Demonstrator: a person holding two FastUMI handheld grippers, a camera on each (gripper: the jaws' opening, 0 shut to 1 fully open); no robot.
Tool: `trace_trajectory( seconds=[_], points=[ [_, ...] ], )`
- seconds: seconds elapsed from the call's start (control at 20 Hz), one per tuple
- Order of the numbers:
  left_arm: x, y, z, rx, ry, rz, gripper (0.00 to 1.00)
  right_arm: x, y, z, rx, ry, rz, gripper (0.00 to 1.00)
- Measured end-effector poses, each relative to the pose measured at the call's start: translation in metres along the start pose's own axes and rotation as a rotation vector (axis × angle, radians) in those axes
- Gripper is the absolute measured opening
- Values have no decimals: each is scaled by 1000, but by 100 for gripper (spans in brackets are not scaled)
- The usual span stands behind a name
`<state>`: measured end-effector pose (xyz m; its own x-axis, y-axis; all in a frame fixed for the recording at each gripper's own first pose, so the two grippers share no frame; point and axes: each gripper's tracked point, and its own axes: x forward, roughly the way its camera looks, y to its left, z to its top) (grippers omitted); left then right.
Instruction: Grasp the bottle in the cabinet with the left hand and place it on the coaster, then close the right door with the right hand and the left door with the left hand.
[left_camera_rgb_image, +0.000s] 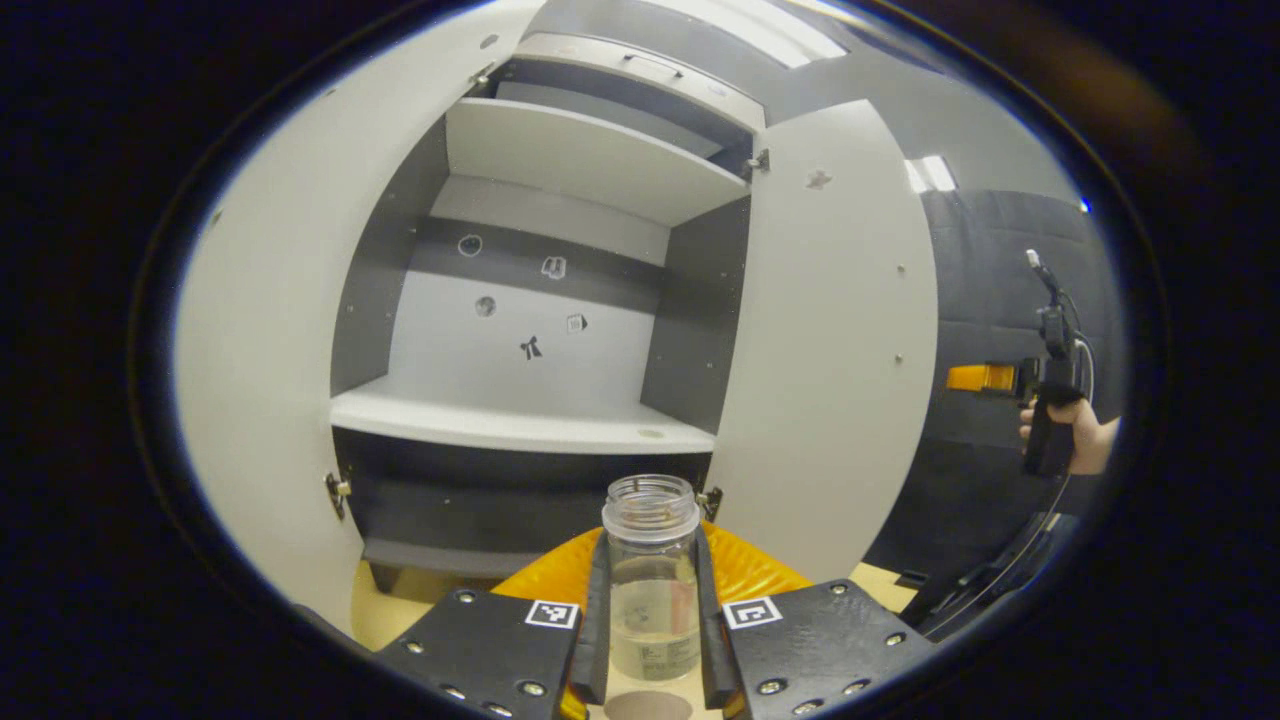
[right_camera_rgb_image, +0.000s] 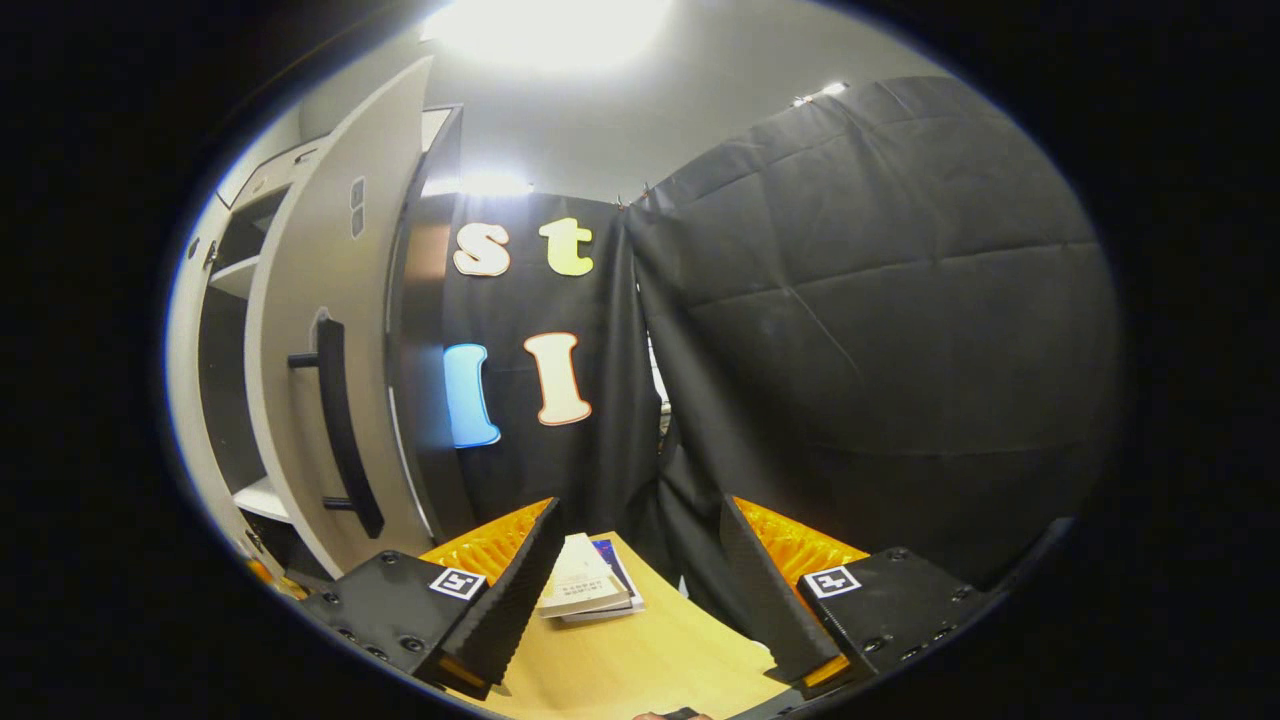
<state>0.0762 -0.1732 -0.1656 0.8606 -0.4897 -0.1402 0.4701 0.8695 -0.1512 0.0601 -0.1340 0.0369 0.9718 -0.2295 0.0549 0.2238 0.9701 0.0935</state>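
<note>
In the left gripper view, the left claw (left_camera_rgb_image: 652, 610) sits at 6 o'clock, level and facing the open white cabinet with grey shelves (left_camera_rgb_image: 540, 300), its two fingers pinching the clear glass lidless bottle (left_camera_rgb_image: 652, 580) upright by its sides. The bottle holds a little clear liquid and hangs just over the round brown coaster (left_camera_rgb_image: 648, 706) on the pale wooden surface (left_camera_rgb_image: 380, 610). At 3 o'clock a hand (left_camera_rgb_image: 1085, 440) holds the right claw (left_camera_rgb_image: 985, 378). In the right gripper view, the right claw (right_camera_rgb_image: 640, 590) is spread wide and holds nothing, with the white right door with a black bar handle (right_camera_rgb_image: 335, 400) at 9 o'clock.

Bottle (left_camera_rgb_image: 652, 585) base, coaster (left_camera_rgb_image: 648, 707) (partly) cut off below.
</note>
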Motion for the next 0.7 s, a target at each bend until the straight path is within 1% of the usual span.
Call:
trace_trajectory(
  seconds=[0.05,0.1,0.15,0.2,0.35,0.45,0.5,0.55,0.6,0.65,0.7],
  points=[
    [-1,1,-18,-9,15,13,37,-2,5,-1,3,2,16,100],
    [-1,3,-33,-16,28,30,37,-5,9,-4,-1,8,33,96],
    [-2,5,-48,-20,41,47,41,-9,14,-7,-9,15,49,96],
    [-3,6,-62,-25,56,57,38,-12,18,-9,-18,19,65,96],
    [2,9,-95,-32,75,89,39,-22,24,-16,-37,37,83,96],
    [0,11,-114,-17,103,108,39,-25,27,-22,-38,54,88,96],
    [2,11,-122,-6,114,111,39,-27,28,-23,-37,59,93,96],
    [3,10,-127,2,119,110,36,-28,29,-22,-38,58,94,96],
    [4,7,-128,11,118,106,39,-28,26,-19,-40,53,88,99],
    [5,4,-130,26,112,97,39,-29,25,-19,-38,51,81,99],
    [5,2,-132,40,112,92,39,-30,25,-19,-34,50,75,96]
  ],
)
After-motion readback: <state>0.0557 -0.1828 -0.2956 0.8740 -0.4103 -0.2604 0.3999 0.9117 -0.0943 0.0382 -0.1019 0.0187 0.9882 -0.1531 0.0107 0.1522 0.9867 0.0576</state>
